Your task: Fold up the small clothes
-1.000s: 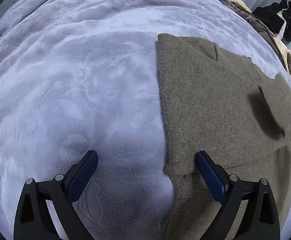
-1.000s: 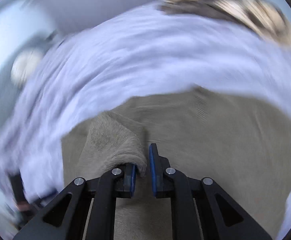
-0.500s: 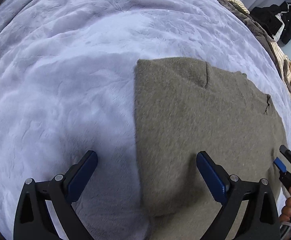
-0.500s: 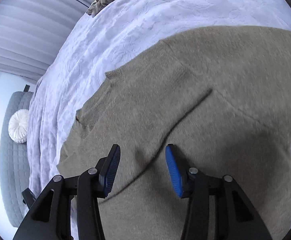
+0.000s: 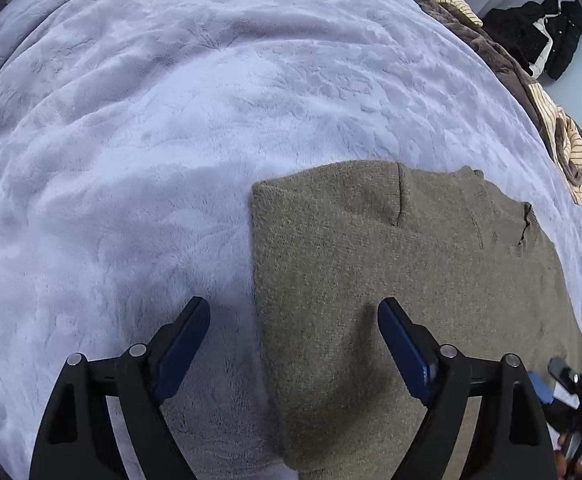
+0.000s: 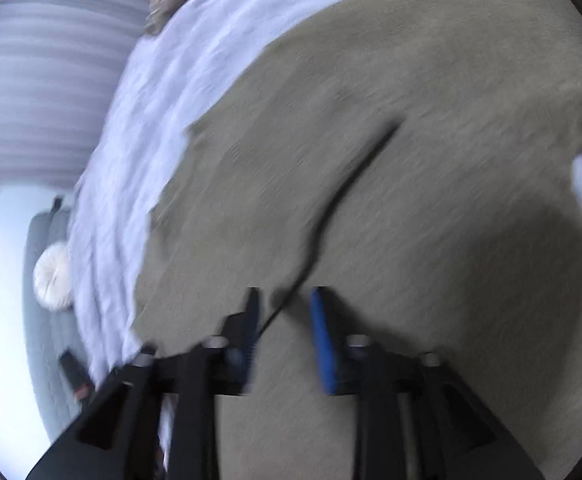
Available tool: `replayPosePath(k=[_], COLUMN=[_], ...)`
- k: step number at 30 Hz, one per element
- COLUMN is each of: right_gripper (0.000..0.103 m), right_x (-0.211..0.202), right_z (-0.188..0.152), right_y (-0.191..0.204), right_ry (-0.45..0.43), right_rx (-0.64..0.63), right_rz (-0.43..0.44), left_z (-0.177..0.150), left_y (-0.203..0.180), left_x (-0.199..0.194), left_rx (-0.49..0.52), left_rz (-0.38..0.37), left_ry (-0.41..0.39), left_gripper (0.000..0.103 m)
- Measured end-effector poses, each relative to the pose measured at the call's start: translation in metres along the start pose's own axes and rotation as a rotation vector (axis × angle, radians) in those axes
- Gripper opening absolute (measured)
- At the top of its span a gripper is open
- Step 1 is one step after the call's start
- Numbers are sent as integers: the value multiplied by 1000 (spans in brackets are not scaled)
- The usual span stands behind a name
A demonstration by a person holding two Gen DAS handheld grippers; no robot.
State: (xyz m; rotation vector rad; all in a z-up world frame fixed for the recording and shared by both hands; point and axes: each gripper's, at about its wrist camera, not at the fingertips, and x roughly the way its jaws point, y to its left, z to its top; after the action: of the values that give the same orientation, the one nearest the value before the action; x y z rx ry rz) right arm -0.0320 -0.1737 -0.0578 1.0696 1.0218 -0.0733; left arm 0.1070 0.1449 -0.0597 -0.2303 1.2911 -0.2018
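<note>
An olive-brown knit sweater [image 5: 371, 264] lies flat on the lavender plush blanket [image 5: 151, 140], its sleeves folded in over the body. My left gripper [image 5: 293, 320] is open and empty, its jaws astride the sweater's left folded edge, just above it. My right gripper [image 6: 285, 308] is open and empty, hovering low over the sweater [image 6: 411, 160] at the edge line of a folded sleeve; this view is motion-blurred. The right gripper also shows at the lower right of the left wrist view [image 5: 551, 380].
A heap of brown and striped clothes [image 5: 551, 120] lies along the blanket's far right edge, with black garments [image 5: 539, 28] beyond it. A round white cushion [image 6: 53, 276] sits on a grey sofa at the left of the right wrist view.
My right gripper let go of the sleeve it held, which now lies flat on the body, and moved lower over the sweater. My left gripper shifted so its jaws straddle the left edge.
</note>
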Motion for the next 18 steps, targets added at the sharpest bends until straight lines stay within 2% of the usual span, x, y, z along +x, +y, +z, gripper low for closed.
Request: replayPosePath(k=[3,4,5,6,7,8,9,10,11,15,18], right_gripper=[61,61,61,61,61,60,50,38,6,6,6], right_x=[49,68,89,103,116,124,129,135,138,141,156], right_z=[-40,-54,-67,-74,-79,-82,-82,-81,-80,-91,-107], right_y=[38,49,60,66,72,76,78,80,81,96,93], right_ry=[178,225,262,277,273,250,227,221,228,214,238], right_rx=[-58,-63,-64,-65,-62,-53,-42,-31,-23,-20,31], right_rz=[130,147,159,169,171,165,165,158,154,179,196], left_z=[2,3,4,3,3,3,4,6,9,18,19], left_y=[9,8,7,7,7,7,6,6,6,12,22], left_x=[4,6,7,8,8,7,5,3,0,-11,-3], left_rx=[-8,-5,4,17,35,46,56,66,81,140,119], left_rz=[-30,-28,-27,-29,-42,-59,-73,-82,-89,-66,-55], left_ry=[19,20,23,28,34,36,42,50,53,25,48], left_gripper=[86,81,74,59,47,39,28,26,26,26,26])
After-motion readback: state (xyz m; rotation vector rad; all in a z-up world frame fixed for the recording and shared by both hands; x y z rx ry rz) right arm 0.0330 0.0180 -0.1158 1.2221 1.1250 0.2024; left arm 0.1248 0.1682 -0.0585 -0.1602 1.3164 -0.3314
